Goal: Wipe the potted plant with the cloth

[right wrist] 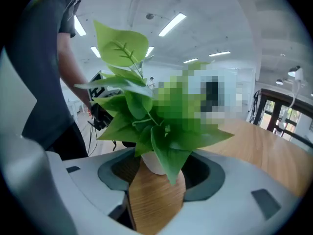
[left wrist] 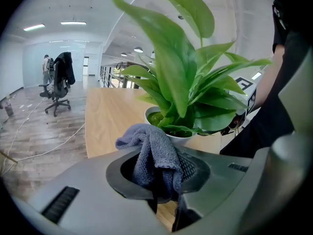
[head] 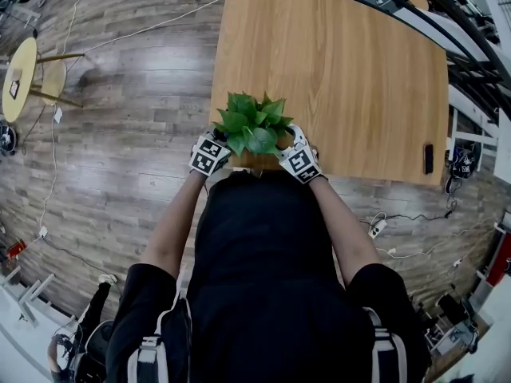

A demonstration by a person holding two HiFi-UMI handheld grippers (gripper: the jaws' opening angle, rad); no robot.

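Observation:
The potted plant [head: 254, 122] stands at the near edge of the wooden table [head: 343, 62], broad green leaves over a white pot [left wrist: 183, 140]. My left gripper [head: 224, 140] is at the plant's left, shut on a bunched grey cloth [left wrist: 154, 155] that sits just short of the pot's rim, under the leaves [left wrist: 183, 82]. On the plant's right my right gripper [head: 289, 142] is open. In the right gripper view the pot [right wrist: 154, 164] stands at the mouth of its jaws [right wrist: 156, 190], narrower than the gap, with leaves [right wrist: 142, 111] hanging over them.
A black phone [head: 429, 158] lies near the table's right edge. A yellow round side table [head: 17, 74] stands far left on the wood floor, with cables and a power strip [head: 377, 228] on the floor. An office chair [left wrist: 58, 82] stands far off.

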